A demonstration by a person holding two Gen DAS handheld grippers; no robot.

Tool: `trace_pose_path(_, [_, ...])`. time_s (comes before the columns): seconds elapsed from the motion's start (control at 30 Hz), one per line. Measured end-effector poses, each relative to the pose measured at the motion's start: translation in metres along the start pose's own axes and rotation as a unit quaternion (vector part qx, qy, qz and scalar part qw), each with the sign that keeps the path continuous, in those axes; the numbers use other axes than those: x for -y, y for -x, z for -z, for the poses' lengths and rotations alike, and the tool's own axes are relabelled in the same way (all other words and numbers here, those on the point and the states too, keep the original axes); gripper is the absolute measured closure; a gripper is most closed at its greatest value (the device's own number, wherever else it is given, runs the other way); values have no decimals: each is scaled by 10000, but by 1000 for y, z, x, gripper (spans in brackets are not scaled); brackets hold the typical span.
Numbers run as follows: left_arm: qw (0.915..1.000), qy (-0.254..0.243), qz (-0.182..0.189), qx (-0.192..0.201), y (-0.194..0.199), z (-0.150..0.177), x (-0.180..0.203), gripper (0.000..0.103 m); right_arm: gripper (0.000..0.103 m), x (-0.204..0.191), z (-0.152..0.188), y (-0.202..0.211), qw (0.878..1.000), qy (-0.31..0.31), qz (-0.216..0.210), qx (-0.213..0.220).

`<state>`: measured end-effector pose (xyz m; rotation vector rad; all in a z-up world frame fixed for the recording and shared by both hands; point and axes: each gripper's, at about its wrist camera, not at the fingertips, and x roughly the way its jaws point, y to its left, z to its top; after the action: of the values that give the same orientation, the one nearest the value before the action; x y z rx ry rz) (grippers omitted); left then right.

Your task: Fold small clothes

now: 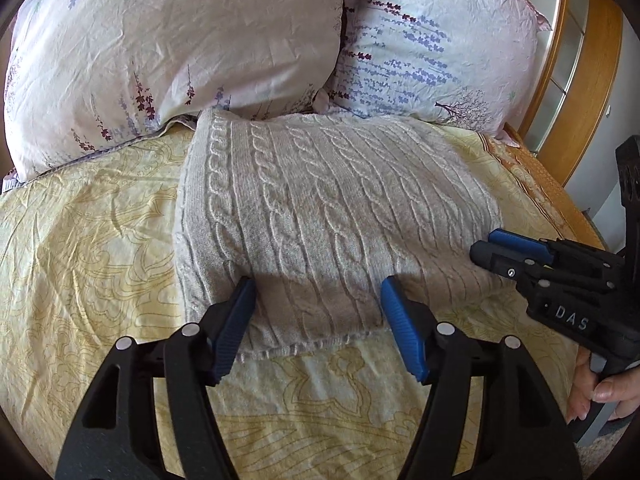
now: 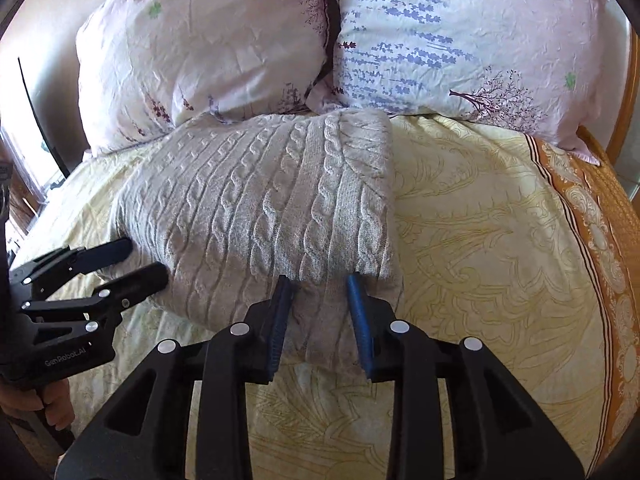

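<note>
In your left wrist view, the folded cable-knit sweater lies on the yellow bedspread, its far edge against two floral pillows. Your left gripper is spread wide over its near edge, grasping nothing. Your right gripper sits at the sweater's right edge.

In your right wrist view, your right gripper is released, fingers parted over the sweater's near edge. Your left gripper is parted too.
</note>
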<state>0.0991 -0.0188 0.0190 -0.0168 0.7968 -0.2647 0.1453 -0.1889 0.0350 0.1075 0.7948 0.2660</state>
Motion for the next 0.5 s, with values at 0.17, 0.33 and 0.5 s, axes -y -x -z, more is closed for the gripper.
trace_pose_path(0.17, [9977, 29, -501, 452, 45, 18, -22, 5, 1, 5, 11, 34, 9985, -112, 341, 423])
trace_pose_path(0.33, [9973, 358, -641, 14, 36, 34, -46, 4, 1, -4, 25, 17, 9984, -67, 555, -19])
trace_pose_path(0.5, [9953, 455, -815, -244, 22, 41, -50, 3, 1, -21, 33, -1, 9966, 103, 768, -290])
